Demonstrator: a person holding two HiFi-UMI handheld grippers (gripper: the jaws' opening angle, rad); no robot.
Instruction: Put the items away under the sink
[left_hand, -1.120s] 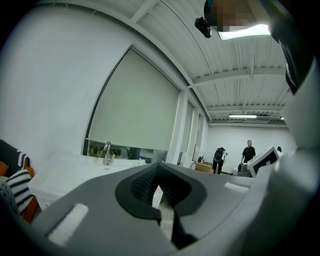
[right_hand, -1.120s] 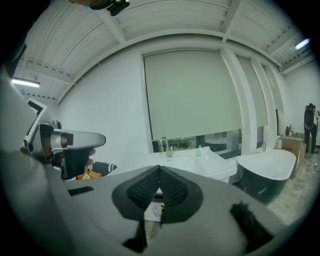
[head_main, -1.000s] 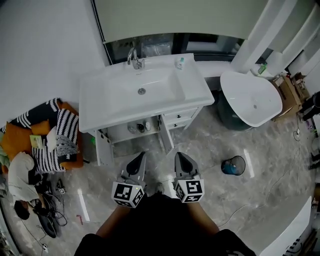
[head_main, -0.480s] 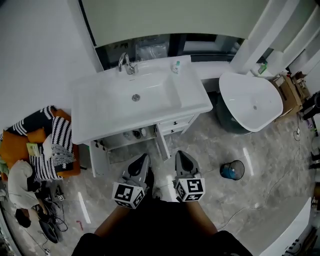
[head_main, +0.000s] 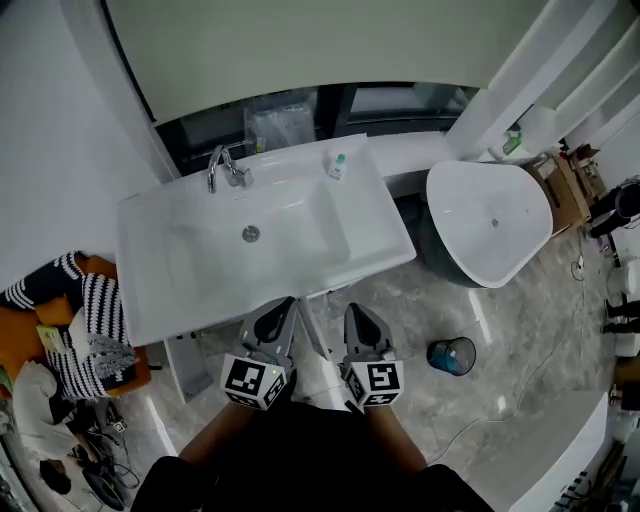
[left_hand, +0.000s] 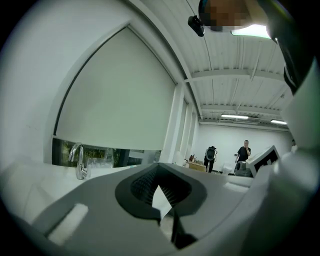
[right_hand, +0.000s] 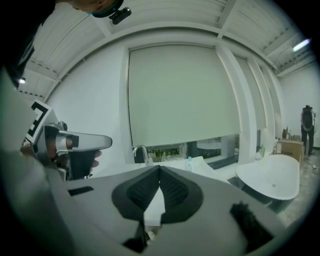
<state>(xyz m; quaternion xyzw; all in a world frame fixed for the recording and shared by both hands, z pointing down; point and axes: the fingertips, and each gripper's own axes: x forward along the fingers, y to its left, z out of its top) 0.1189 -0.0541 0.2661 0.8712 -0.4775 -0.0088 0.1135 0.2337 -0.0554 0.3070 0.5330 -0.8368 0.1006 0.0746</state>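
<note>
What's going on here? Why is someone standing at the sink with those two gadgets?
A person stands facing a white sink unit with a two-jaw gripper in each hand. The left gripper and the right gripper are both shut and empty, side by side at the counter's near edge. A small bottle stands at the back of the counter, to the right of the faucet. Nothing is being carried, and the space under the sink is hidden from above.
</note>
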